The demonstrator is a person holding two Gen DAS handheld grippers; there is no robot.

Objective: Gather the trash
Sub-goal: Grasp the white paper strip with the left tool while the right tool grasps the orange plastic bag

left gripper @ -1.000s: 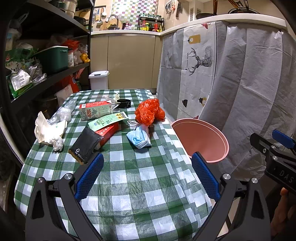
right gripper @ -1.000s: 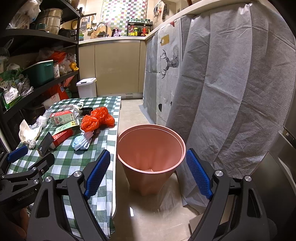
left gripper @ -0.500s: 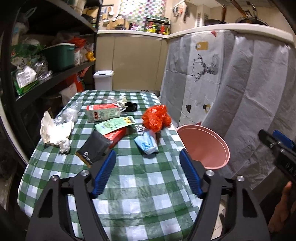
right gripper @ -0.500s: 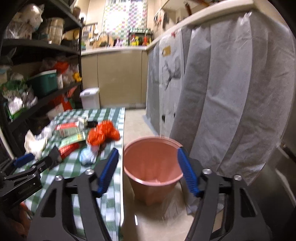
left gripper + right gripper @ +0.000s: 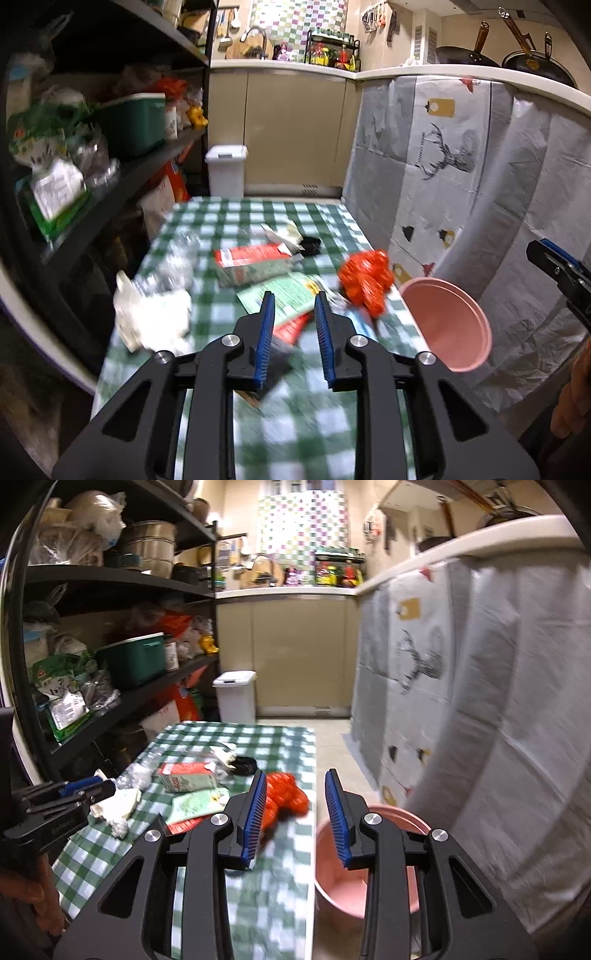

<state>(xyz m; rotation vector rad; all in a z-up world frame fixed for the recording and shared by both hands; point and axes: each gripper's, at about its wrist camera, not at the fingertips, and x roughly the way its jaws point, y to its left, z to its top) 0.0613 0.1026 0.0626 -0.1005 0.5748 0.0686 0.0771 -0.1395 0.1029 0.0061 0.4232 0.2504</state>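
Trash lies on a green checked table (image 5: 229,221): an orange plastic bag (image 5: 364,278), a red and green carton (image 5: 251,264), a green leaflet (image 5: 284,295), crumpled white paper (image 5: 155,317), a black item (image 5: 310,245). A pink bin (image 5: 448,326) stands on the floor right of the table. My left gripper (image 5: 293,314) hovers above the near table, its jaws narrowed with a gap, holding nothing. My right gripper (image 5: 295,794) hangs over the table's right edge beside the bin (image 5: 369,882), jaws partly closed and empty, with the orange bag (image 5: 286,799) just beyond.
Dark shelves (image 5: 110,173) packed with bags and a green box line the left side. A grey printed cloth (image 5: 461,177) hangs on the right. A white lidded bin (image 5: 226,170) stands by the far cabinets.
Both grippers' jaws have narrowed from wide open. Both have risen and moved forward over the table; the view is blurred by motion.
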